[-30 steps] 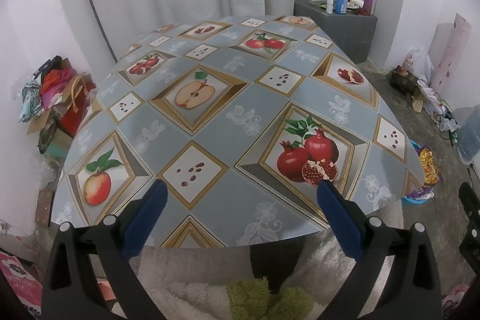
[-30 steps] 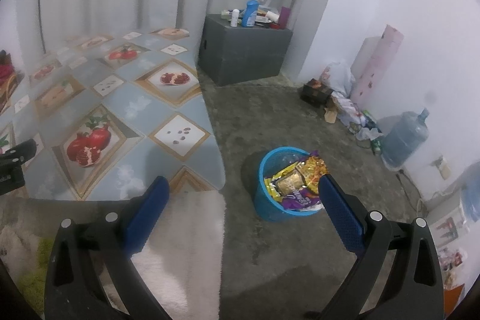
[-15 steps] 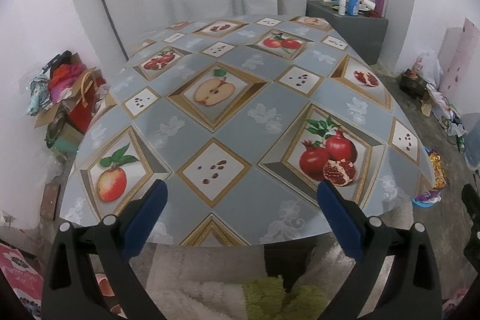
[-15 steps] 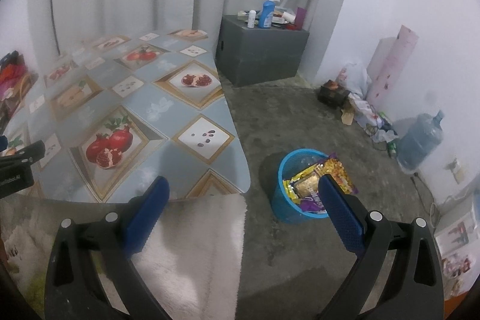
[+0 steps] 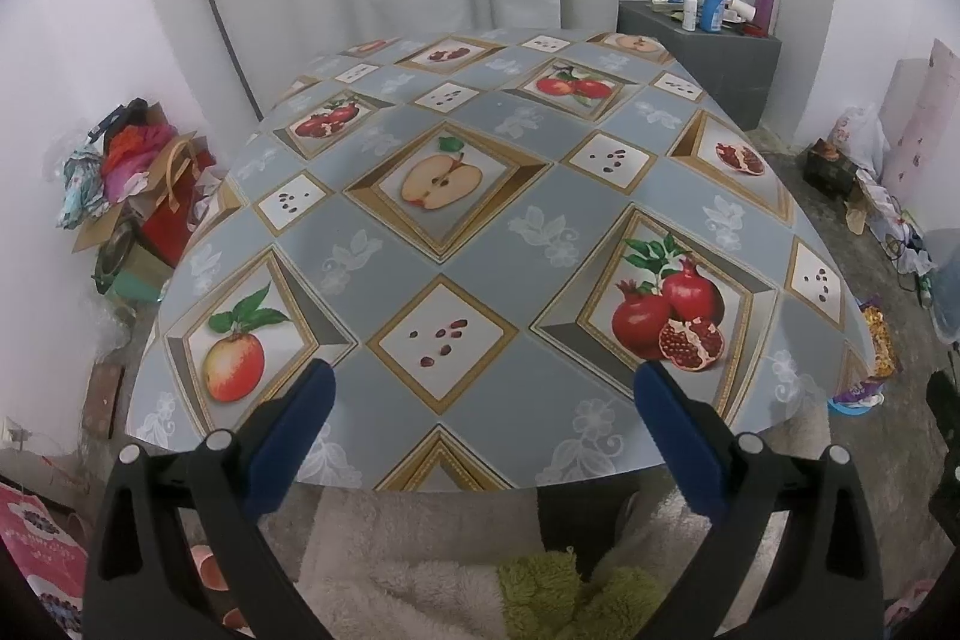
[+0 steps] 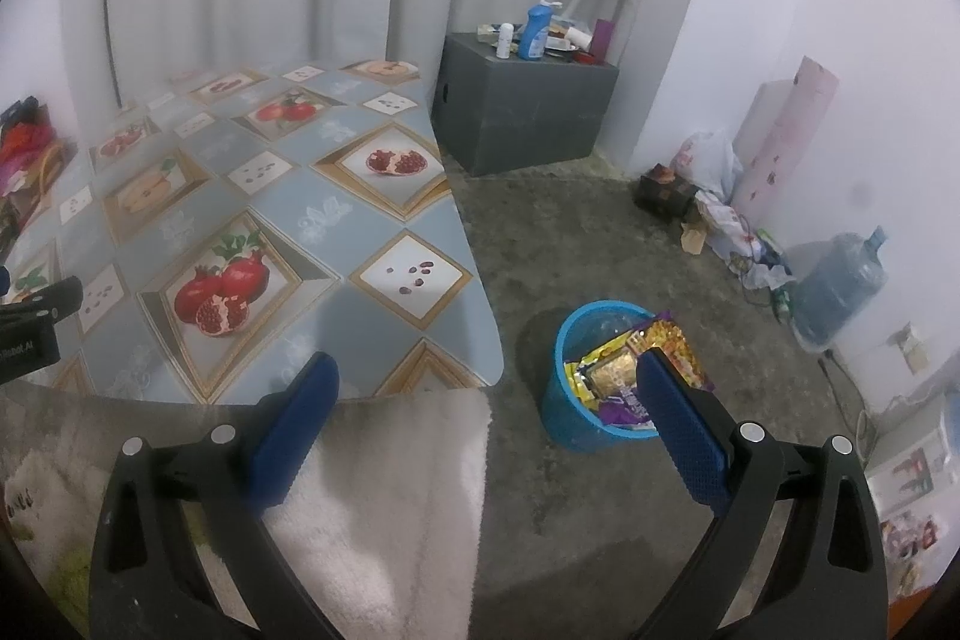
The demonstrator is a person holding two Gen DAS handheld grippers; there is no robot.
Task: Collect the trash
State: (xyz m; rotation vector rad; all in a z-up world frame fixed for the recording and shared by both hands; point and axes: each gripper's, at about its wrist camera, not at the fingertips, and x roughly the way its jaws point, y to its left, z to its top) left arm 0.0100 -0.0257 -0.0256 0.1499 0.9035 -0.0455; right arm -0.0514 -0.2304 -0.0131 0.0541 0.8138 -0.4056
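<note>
— What is the left gripper (image 5: pixel 483 403) doing?
— Its jaws stand wide apart with nothing between them. It hangs above the near edge of the table (image 5: pixel 480 232), whose fruit-patterned cloth is bare, and its blue pads (image 5: pixel 294 433) touch nothing.

— And further right?
— The right gripper (image 6: pixel 486 397) is spread just as wide and is empty too. Its left pad shows over the table's near corner and a white fluffy rug (image 6: pixel 384 508); its right pad (image 6: pixel 684 430) overlaps the near rim of the blue bin (image 6: pixel 567 415) in the picture (whether it touches the rim I cannot tell).

— Where is the trash?
— Shiny snack wrappers (image 6: pixel 624 367), gold, yellow and purple, sit in the bin, poking above its rim. The bin stands on the concrete floor just right of the table, near the rug's edge. From the left wrist view only a sliver of the bin (image 5: pixel 855 403) shows past the table's right corner.
</note>
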